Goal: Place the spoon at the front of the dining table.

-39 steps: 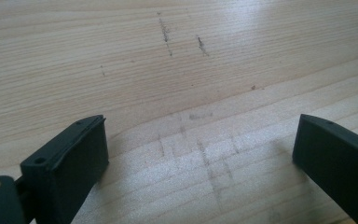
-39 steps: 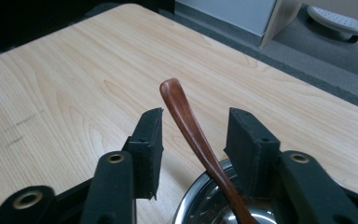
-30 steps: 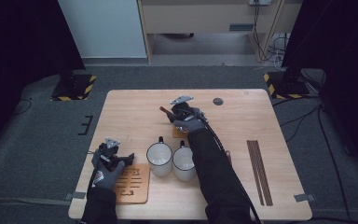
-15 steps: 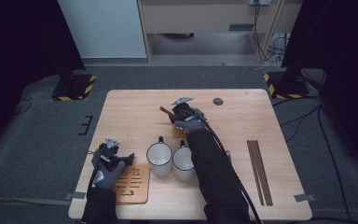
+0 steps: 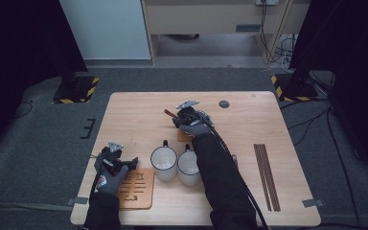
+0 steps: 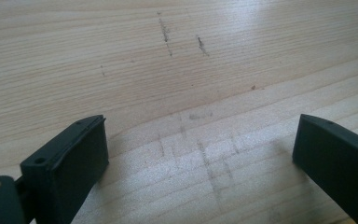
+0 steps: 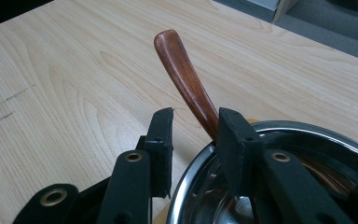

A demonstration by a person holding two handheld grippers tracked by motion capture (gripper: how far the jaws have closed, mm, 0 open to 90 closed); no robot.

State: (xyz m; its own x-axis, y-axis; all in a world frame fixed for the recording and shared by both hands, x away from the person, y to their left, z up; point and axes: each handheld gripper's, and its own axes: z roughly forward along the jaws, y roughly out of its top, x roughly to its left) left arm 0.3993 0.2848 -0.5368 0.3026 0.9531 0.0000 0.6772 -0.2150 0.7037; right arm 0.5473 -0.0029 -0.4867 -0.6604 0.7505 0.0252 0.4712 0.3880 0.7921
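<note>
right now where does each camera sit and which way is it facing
High view: above the person's side, looking forward and down on the pale wooden table; both dark sleeves and gloved hands show.
Left gripper view: rides the left gripper, facing bare tabletop; its black jaws stand wide apart.
Right gripper view: rides the right gripper, facing a reddish-brown wooden handle leaning from a shiny metal bowl.
Shared: high and right gripper views both show that handle.
</note>
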